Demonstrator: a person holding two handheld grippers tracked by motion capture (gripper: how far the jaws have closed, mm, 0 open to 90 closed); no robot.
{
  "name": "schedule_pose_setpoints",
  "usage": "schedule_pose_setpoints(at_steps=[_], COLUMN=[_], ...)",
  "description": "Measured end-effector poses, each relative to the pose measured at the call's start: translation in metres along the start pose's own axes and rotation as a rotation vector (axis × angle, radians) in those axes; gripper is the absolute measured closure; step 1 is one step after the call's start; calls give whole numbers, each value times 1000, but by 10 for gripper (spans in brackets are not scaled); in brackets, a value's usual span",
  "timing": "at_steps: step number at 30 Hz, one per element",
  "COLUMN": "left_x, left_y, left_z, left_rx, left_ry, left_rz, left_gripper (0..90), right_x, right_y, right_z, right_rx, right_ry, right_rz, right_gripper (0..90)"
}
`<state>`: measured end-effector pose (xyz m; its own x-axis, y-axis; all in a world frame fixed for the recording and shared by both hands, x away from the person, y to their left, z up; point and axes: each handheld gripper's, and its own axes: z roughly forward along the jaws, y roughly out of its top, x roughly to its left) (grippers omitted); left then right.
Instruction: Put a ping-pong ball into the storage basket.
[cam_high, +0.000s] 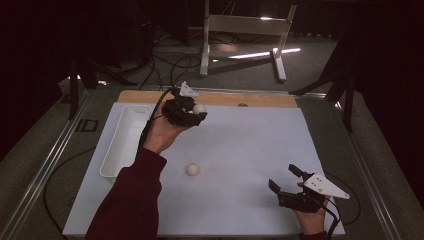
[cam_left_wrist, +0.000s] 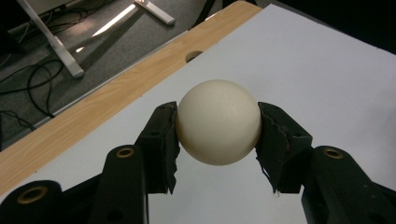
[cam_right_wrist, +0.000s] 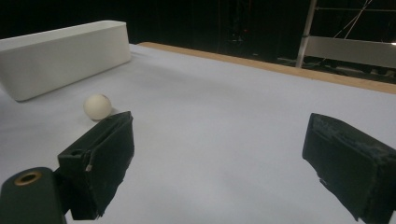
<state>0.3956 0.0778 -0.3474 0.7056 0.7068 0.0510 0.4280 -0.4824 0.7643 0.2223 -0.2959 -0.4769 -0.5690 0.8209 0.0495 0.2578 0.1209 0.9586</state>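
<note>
A white ball (cam_left_wrist: 218, 122) sits clamped between the pads of the left tongs (cam_high: 196, 114), held above the far left part of the white counter (cam_high: 250, 150), just right of the long white tray (cam_high: 125, 137) that lies along the counter's left edge with its long axis running front to back. Being round, the ball shows no long axis and no facing. In the left gripper view, bare white surface lies beneath it, and a wooden strip (cam_left_wrist: 93, 112) with a round hole (cam_left_wrist: 193, 56) borders the far edge. A second white ball (cam_high: 192, 169) rests on the counter near the middle, well apart from both tongs and the tray. The right tongs (cam_high: 286, 180) hover at the near right corner with jaws spread wide, nothing between them. Beyond the counter, cables and a white metal frame (cam_high: 240, 30) occupy the dark floor.
</note>
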Motion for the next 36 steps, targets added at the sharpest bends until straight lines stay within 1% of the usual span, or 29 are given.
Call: schedule_pose_setpoints(at_steps=[3,9,12,36], left_x=[1,1,2,15], left_y=[-1,-3,-5,-29], left_z=[-1,-4,-7,-26], left_rx=[-2,-7,-15,-41], left_ry=[-9,-10,-17,17], left_rz=[-9,-5,-11,-38], left_gripper=[517,517,517,516], right_x=[1,0,0,-1], right_y=[0,0,0,0], right_z=[0,0,0,1], right_rx=[0,-3,1,3], right_ry=[1,0,2,0], right_rz=[0,3,2,3], right_gripper=[89,88,89,88])
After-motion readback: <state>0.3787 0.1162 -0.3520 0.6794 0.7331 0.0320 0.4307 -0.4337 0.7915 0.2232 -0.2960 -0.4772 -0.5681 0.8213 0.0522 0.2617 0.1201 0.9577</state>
